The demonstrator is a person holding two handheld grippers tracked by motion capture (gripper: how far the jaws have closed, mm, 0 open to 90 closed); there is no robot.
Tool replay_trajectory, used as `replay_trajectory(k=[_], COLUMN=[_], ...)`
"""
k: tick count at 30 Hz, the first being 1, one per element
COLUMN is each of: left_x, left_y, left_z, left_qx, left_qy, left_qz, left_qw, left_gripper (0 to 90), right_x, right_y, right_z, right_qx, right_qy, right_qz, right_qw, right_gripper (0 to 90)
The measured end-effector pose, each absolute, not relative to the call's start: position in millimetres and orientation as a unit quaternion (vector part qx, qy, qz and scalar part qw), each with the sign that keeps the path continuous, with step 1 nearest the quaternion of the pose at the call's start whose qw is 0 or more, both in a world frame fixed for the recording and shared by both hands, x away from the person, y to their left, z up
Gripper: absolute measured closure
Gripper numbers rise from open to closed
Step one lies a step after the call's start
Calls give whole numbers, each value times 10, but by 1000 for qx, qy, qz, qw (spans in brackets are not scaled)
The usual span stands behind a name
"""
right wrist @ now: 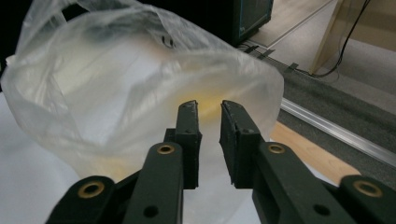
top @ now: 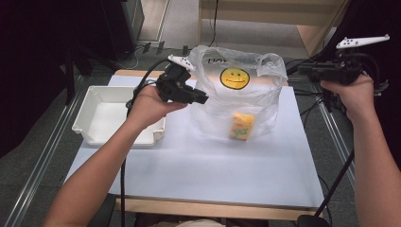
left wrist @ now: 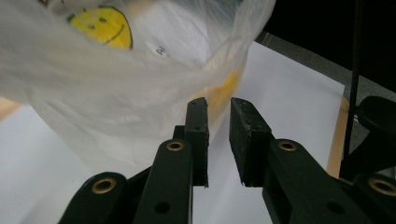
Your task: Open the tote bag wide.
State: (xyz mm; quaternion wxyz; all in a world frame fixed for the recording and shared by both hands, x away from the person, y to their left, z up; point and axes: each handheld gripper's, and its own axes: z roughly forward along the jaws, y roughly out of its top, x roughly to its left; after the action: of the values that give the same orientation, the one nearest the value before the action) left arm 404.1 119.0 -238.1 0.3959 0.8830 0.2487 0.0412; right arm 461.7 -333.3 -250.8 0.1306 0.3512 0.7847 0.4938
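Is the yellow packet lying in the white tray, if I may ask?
No, the yellow packet sits inside the clear plastic bag, beside the white tray.

Bag mid-table, tray to its left, a gripper on each side.

Plastic bag (top: 241, 94) stands centre of the high view, on the table (top: 198, 165), toward its far edge. A carton (top: 241, 126) sits inside the bag, low down, near its front. Tray (top: 101, 116) lies at mid-left of frame, on the table's left edge, well apart from bag. Left gripper (top: 201, 98) is betw. tray and bag, just beside bag's left side; in the left gripper view the bag fills upper left, ahead of the jaws. Right gripper (top: 307, 71) is upper right of frame, just beside bag's right top corner, past the table's right edge. Floor w/ cables lies behind the table, top of frame.
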Motion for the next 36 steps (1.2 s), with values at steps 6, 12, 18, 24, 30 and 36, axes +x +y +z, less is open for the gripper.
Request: replay_trajectory(k=[6, 12, 18, 24, 30, 36], left_x=[4256, 4458, 4753, 5060, 5299, 5433], left_y=[1070, 933, 740, 621, 476, 358], left_z=[-2088, -1919, -1735, -1630, -1632, -1914], left_qx=[881, 882, 879, 870, 854, 851], left_qy=[252, 258, 277, 310, 341, 360], left_qz=[61, 83, 92, 104, 100, 81], left_qw=[396, 385, 377, 369, 380, 374], left_gripper=[882, 898, 900, 900, 900, 900], right_x=[4776, 4938, 5096, 5255, 5391, 5433], right_y=[-3005, -2693, -2334, -1998, -1784, -1708], right_z=[-2128, -1969, -1904, -1847, -1939, -2207], right_qx=[320, 306, 285, 278, 282, 288], right_qy=[804, 815, 829, 837, 845, 851], right_qz=[483, 475, 469, 461, 444, 433], right_qw=[136, 126, 110, 101, 96, 76], right_gripper=[889, 900, 900, 900, 900, 900])
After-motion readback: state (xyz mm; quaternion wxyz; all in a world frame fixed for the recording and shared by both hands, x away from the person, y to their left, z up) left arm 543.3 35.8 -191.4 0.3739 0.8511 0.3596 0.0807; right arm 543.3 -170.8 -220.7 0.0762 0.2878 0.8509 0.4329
